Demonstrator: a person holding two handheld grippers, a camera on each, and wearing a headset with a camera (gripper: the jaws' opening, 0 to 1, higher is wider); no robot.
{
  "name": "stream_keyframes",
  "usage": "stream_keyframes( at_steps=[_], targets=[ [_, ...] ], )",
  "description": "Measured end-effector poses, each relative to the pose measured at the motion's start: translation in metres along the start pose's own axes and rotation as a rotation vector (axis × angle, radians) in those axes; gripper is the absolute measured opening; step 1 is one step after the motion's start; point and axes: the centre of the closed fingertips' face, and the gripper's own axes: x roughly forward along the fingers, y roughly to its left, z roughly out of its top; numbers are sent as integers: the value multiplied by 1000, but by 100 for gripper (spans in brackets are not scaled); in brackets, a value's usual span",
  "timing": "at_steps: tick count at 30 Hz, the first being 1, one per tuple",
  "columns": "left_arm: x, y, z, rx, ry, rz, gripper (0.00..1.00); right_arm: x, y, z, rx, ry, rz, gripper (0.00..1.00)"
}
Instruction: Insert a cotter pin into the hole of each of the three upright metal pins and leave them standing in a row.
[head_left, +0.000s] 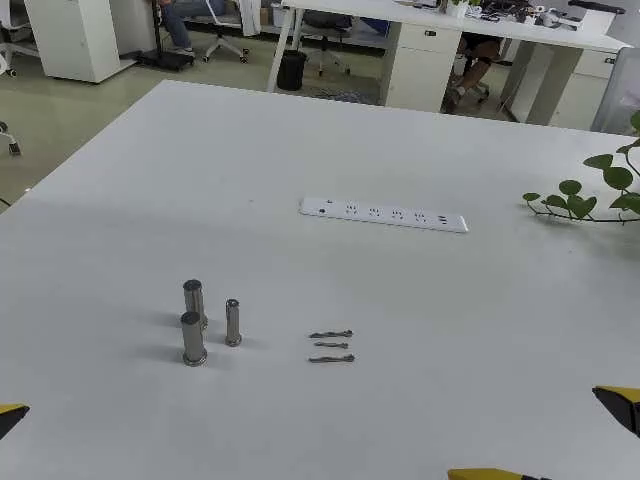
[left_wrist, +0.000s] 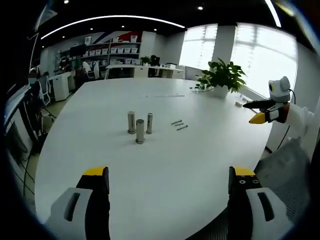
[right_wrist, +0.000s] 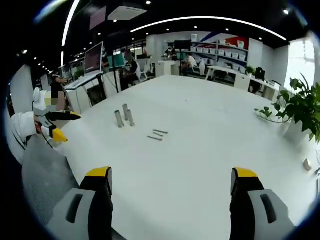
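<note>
Clearly nothing has been started yet. At the left, the left gripper (left_wrist: 168, 175) hangs over the near edge of the table (head_left: 300, 130). Its jaws stand wide apart and there is nothing between them. I think it is kept back and open like this so that it is ready to take the first part.

Further right, a little left of the middle and closer to the near edge than to the far one, the three pins (head_left: 193, 338) stand upright on their wide heads. They are close together in a small triangle and not in a row: two thick ones at the left, one behind the other, and a thinner one (head_left: 233, 322) just beside them at the right. Standing like this leaves the top ends free, which is probably where the holes are, but the holes are too small to see.

Just to the right of them, apart from them, the three cotter pins (head_left: 331, 345) lie flat and parallel, one behind the other. None is in a pin. Laid separately like this, each one can be picked alone, in my opinion.

A power strip (head_left: 384, 214) lies farther back near the middle, and a plant (head_left: 600, 190) reaches in at the right edge. Both are well apart from the work.

At the right, the right gripper (right_wrist: 171, 174) also waits over the near edge, fully open and empty. The parts lie between the two grippers, so one could steady a pin while the other brings a cotter pin.
</note>
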Motion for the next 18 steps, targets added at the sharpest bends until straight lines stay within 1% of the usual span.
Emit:
stream_keyframes(
  at_steps=[2, 6, 9, 13, 18],
  targets=[
    [0, 1, 1, 6, -8, 5, 95, 0, 0, 0, 0, -1, 1, 96],
    [-2, 4, 2, -8, -19, 14, 96, 1, 2, 0, -4, 2, 5, 96],
    [-2, 5, 2, -12, -17, 18, 98, 1, 2, 0, -8, 4, 5, 96],
    [-3, 5, 4, -10, -23, 17, 99, 2, 3, 1, -8, 3, 10, 96],
    [-4, 4, 8, -8, -43, 17, 99, 4, 6, 2, -19, 5, 21, 96]
  ],
)
